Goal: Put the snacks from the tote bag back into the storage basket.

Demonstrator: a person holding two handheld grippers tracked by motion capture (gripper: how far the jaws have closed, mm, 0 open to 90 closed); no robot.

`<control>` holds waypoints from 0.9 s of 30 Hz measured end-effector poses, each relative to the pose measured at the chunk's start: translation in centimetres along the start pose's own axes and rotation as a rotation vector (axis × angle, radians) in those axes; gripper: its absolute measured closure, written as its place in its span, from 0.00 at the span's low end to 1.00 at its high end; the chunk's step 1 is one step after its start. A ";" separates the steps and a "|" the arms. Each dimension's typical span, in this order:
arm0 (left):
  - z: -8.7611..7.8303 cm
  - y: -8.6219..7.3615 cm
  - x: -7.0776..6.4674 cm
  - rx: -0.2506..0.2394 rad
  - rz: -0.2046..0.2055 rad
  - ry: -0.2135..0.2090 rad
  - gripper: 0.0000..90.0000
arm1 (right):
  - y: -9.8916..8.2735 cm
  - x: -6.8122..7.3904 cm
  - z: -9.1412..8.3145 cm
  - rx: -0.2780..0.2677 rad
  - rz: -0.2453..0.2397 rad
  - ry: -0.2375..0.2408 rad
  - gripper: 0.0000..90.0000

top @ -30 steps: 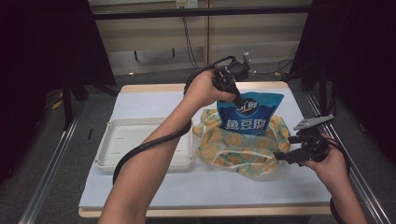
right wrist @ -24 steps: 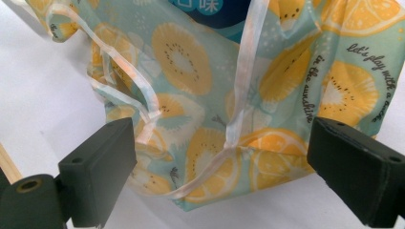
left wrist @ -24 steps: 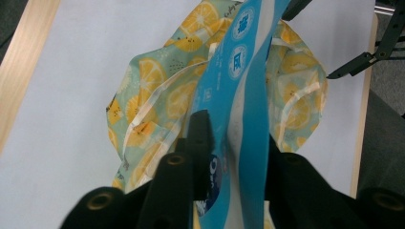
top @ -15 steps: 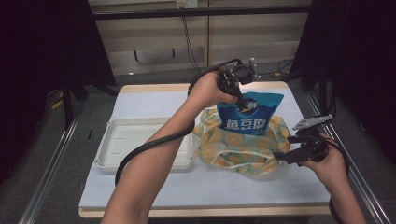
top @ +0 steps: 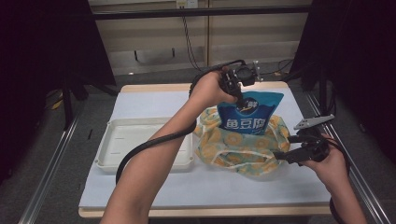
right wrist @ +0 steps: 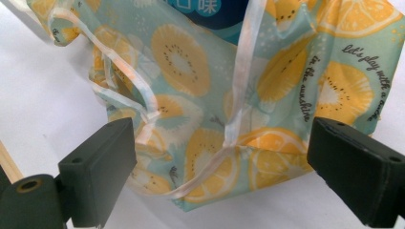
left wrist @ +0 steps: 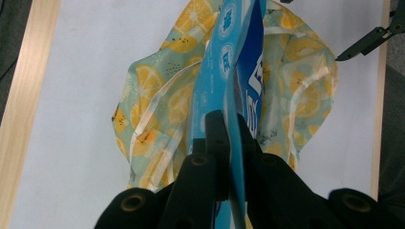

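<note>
A blue snack packet [top: 250, 116] stands upright in a drawstring bag with a lemon print [top: 233, 149] at the table's middle right. My left gripper [top: 241, 99] comes down from above. Its jaws have just been closing and are shut on the packet's top edge. The left gripper view has the gripper [left wrist: 228, 131] pinching the blue packet [left wrist: 239, 71] over the lemon bag [left wrist: 162, 105]. My right gripper [top: 286, 148] is at the bag's right side, open. In its own view the right gripper [right wrist: 224, 148] has the lemon bag's corner [right wrist: 191, 76] and white drawstring [right wrist: 241, 86] lying loose between wide jaws.
An empty white tray [top: 140, 140] lies on the white table cover to the left of the bag. The left gripper's black cable [top: 149, 144] loops under the forearm. Metal rails run along both sides of the table.
The left gripper has shifted slightly right and up at the packet's top. The right gripper and the lemon bag have stayed where they were.
</note>
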State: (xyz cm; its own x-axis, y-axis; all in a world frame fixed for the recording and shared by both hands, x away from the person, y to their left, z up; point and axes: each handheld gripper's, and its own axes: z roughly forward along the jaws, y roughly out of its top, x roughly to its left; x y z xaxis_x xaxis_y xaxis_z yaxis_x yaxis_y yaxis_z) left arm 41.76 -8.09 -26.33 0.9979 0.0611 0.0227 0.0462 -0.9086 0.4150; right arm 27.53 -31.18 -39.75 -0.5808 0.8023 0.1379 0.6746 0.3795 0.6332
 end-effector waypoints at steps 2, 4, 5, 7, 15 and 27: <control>-0.2 0.1 0.0 0.000 -0.001 -0.006 1.00 | 0.0 0.0 0.0 0.000 0.000 0.001 0.10; -0.8 0.4 0.0 -0.017 -0.001 0.000 1.00 | 0.0 0.0 0.0 0.000 0.002 0.001 0.10; -0.8 0.4 0.0 -0.017 -0.001 0.000 1.00 | 0.0 0.0 0.0 0.000 0.002 0.001 0.10; -1.4 0.6 -0.1 -0.030 -0.005 0.005 1.00 | 0.0 0.0 0.0 -0.001 0.004 0.001 0.10; -4.4 1.6 -0.4 -0.039 -0.009 0.011 1.00 | 0.1 0.2 0.2 0.000 -0.009 0.012 0.10; -9.1 2.6 -0.4 -0.066 -0.026 0.020 1.00 | 0.2 0.3 0.6 0.010 -0.021 0.014 0.09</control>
State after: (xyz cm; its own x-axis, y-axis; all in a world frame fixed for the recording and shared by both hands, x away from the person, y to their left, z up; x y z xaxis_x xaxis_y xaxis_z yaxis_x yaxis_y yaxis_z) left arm 41.07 -6.71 -17.02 0.9952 0.0930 0.0293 0.0680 -0.8776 0.4746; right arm 27.71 -30.61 -40.02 -0.6011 0.7877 0.1351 0.6665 0.4008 0.6286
